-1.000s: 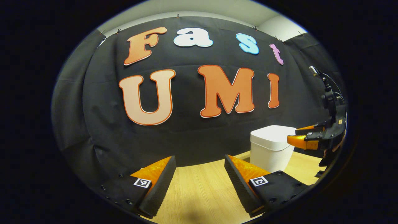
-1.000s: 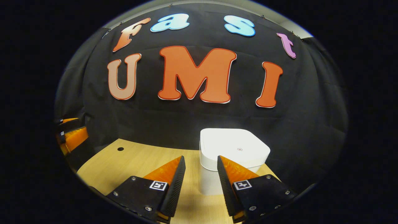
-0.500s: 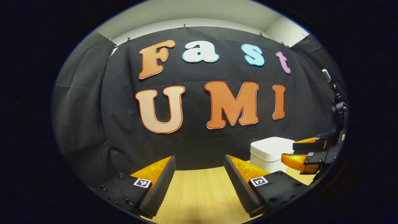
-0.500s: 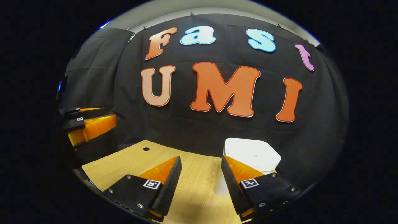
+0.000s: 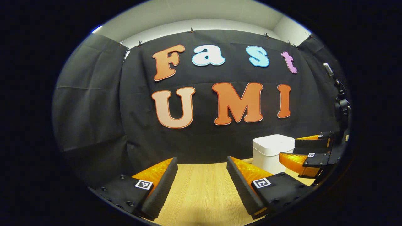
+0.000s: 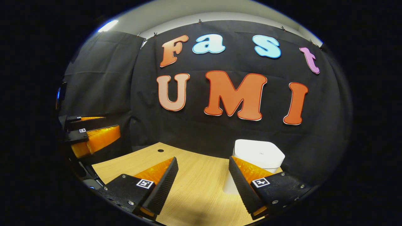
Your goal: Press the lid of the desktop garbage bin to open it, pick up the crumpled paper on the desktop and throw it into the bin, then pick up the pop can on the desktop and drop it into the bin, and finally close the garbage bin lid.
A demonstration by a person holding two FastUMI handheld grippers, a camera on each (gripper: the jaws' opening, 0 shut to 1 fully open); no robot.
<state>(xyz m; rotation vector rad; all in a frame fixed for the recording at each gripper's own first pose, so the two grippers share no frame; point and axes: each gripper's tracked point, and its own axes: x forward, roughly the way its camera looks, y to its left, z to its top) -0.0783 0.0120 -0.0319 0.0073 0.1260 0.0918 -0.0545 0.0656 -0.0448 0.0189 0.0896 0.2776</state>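
White desktop garbage bin (image 5: 271, 153) with rounded corners, upright on the wooden desktop (image 5: 201, 188), far right, close to the black cloth wall. Lid (image 6: 259, 153) closed, flat and level on top, with 1 tiny mark near its centre, a thin seam dividing it from the body below. In the right gripper view, lower body partly hidden behind a finger. Crumpled paper and pop can: whereabouts cannot be told.

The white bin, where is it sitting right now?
The white bin stands with its lid shut on the wooden table, at the back by the black cloth wall. In the right gripper view it lies just behind the right tool.
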